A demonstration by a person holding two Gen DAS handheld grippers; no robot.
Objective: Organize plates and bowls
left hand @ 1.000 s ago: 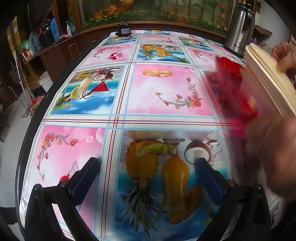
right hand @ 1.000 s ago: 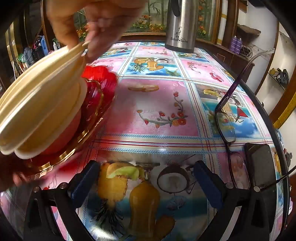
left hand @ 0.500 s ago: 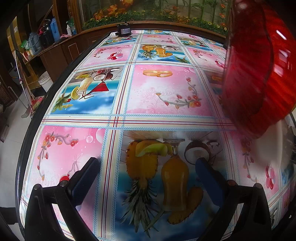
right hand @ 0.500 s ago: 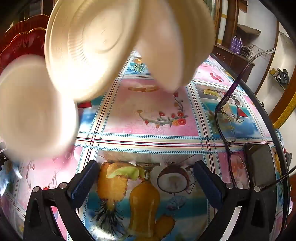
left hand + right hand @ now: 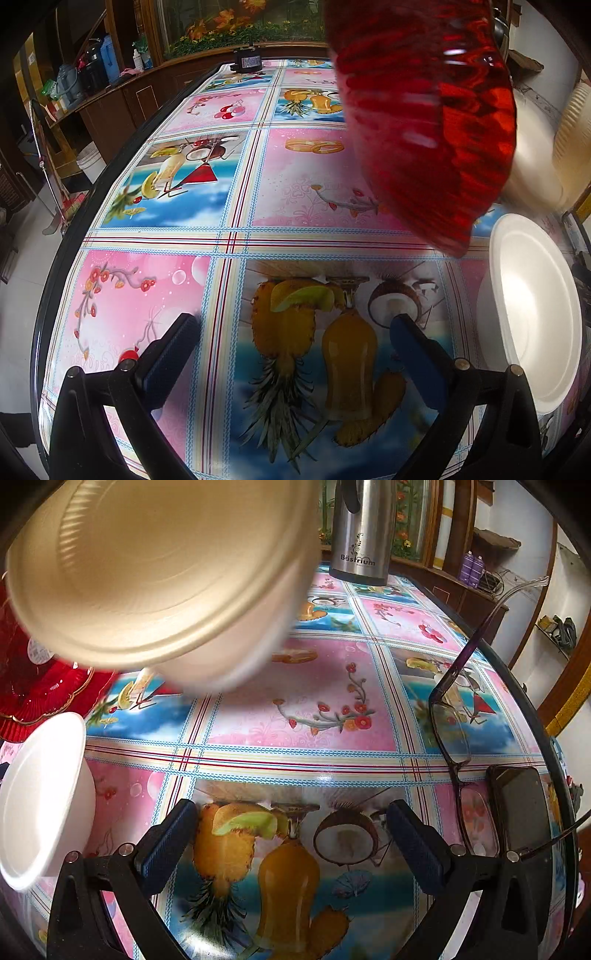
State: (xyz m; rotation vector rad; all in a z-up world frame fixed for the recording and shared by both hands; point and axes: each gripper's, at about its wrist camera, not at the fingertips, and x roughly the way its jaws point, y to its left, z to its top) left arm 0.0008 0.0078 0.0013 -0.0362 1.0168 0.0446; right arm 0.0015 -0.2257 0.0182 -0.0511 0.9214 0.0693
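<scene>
Both grippers sit low over the table (image 5: pixel 236 236), which is covered with a glossy cloth of pink and blue fruit pictures. Left gripper (image 5: pixel 295 347): jaws spread wide, nothing between them, only the printed pineapple below. Right gripper (image 5: pixel 291 830): also spread wide and empty. Red bowl (image 5: pixel 424 122) in mid-air at upper right of the left view, tilted, blurred; what holds it cannot be seen. Behind it a cream shape, blurred, too unclear to name. White bowl (image 5: pixel 535 314) at the right edge of the left view, just beside the left gripper's right finger; whether it rests flat on the cloth cannot be told. Same white bowl (image 5: pixel 40 805) shows at the left edge of the right view, tilted. Cream plate (image 5: pixel 162 565) in the air at upper left of the right view, blurred, with another cream piece under it. Red plates (image 5: pixel 40 694) behind, at far left. Steel flask (image 5: pixel 364 528) stands at the far end of the table. Eyeglasses (image 5: pixel 461 746) and a dark phone (image 5: pixel 524 808) lie at the right edge, touching.
</scene>
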